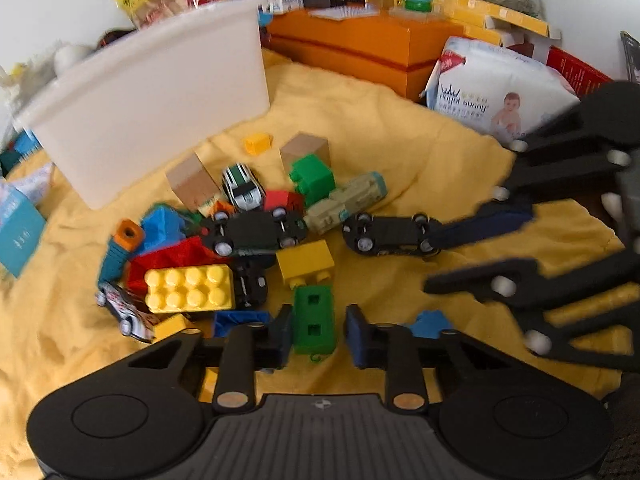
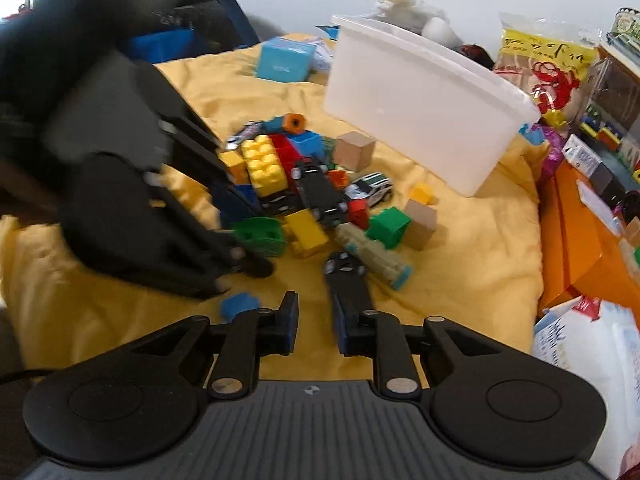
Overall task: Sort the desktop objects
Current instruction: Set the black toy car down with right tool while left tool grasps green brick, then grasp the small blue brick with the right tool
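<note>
A heap of toy bricks and cars lies on the yellow cloth (image 1: 400, 140) in front of a white bin (image 1: 160, 100) (image 2: 420, 100). My left gripper (image 1: 319, 336) (image 2: 248, 236) is open and straddles a green brick (image 1: 314, 320) (image 2: 260, 236); a gap shows on the brick's right side. My right gripper (image 2: 316, 322) (image 1: 436, 262) is open with nothing between its fingers. An upside-down black toy car (image 2: 346, 276) (image 1: 390, 236) lies against the tip of one right finger. A yellow eight-stud brick (image 1: 190, 288) (image 2: 266, 164) and a second overturned black car (image 1: 256, 232) (image 2: 320, 192) sit in the heap.
An orange box (image 1: 360, 48) (image 2: 572, 232) and a white diaper pack (image 1: 496, 88) (image 2: 592, 360) hem in one side of the cloth. A teal box (image 2: 284, 58) stands beyond the heap. Wooden blocks (image 1: 306, 150) and a white-green car (image 1: 242, 188) lie near the bin.
</note>
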`<action>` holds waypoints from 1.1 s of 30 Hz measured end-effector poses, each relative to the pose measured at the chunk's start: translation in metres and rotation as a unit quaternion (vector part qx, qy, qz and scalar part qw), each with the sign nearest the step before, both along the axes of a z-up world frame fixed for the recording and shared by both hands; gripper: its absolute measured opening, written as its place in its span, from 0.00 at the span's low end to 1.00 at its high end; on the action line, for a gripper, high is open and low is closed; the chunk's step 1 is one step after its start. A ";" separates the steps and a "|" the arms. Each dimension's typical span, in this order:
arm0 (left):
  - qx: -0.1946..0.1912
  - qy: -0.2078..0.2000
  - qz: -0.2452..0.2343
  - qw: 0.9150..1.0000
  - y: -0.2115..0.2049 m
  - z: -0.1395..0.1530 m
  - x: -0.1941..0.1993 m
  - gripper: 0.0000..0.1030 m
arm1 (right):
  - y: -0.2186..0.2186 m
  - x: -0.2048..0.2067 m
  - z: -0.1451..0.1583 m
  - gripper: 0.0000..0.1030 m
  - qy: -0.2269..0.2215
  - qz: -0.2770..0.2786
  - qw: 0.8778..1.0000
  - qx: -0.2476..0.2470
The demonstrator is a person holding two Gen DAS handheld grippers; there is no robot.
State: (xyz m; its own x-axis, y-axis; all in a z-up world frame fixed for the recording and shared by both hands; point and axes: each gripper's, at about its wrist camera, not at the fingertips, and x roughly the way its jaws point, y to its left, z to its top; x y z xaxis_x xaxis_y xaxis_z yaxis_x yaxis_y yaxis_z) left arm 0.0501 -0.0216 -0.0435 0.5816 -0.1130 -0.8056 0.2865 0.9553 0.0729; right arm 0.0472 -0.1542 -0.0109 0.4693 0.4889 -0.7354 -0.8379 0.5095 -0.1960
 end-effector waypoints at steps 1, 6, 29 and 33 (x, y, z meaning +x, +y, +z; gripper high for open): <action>-0.009 0.000 0.000 1.000 0.003 -0.001 0.000 0.26 | -0.002 -0.002 0.001 0.24 0.012 0.005 1.000 0.008; -0.047 0.008 0.020 0.999 0.017 0.002 -0.002 0.23 | 0.002 0.002 -0.006 0.26 0.058 0.000 0.998 0.020; -0.066 0.030 0.083 0.994 0.036 -0.001 -0.054 0.24 | -0.011 0.015 -0.007 0.31 0.118 -0.027 0.990 0.071; -0.063 0.029 0.081 0.994 0.035 -0.001 -0.054 0.24 | -0.012 0.015 -0.006 0.32 0.124 -0.029 0.989 0.077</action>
